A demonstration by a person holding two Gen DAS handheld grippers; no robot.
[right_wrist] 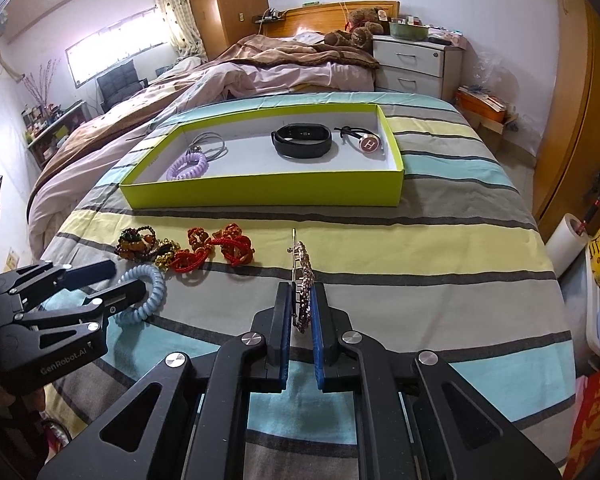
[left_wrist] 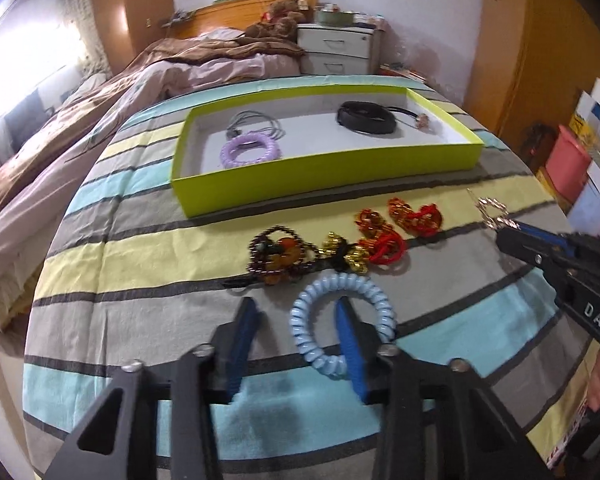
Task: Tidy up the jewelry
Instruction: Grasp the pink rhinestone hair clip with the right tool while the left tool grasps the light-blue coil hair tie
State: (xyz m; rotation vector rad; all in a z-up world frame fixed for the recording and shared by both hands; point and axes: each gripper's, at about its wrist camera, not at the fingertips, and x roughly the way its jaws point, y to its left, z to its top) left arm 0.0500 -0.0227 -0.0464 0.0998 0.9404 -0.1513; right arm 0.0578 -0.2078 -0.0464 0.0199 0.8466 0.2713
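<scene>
A pale blue spiral coil band lies on the striped bedspread. My left gripper stands over it, with one blue pad inside the ring and the other outside to the left. The coil's left side sits between the jaws with a gap showing, so the gripper is open. The right wrist view shows that gripper at the coil band. My right gripper is shut on a sparkly rhinestone hair clip held just above the bed. The hair clip also shows at far right in the left wrist view.
A lime-green tray further back holds a purple coil band, a grey cord, a black watch band and a hair tie with a round charm. Beaded, gold and red knotted pieces lie in a row before it. The bed edge drops off at right.
</scene>
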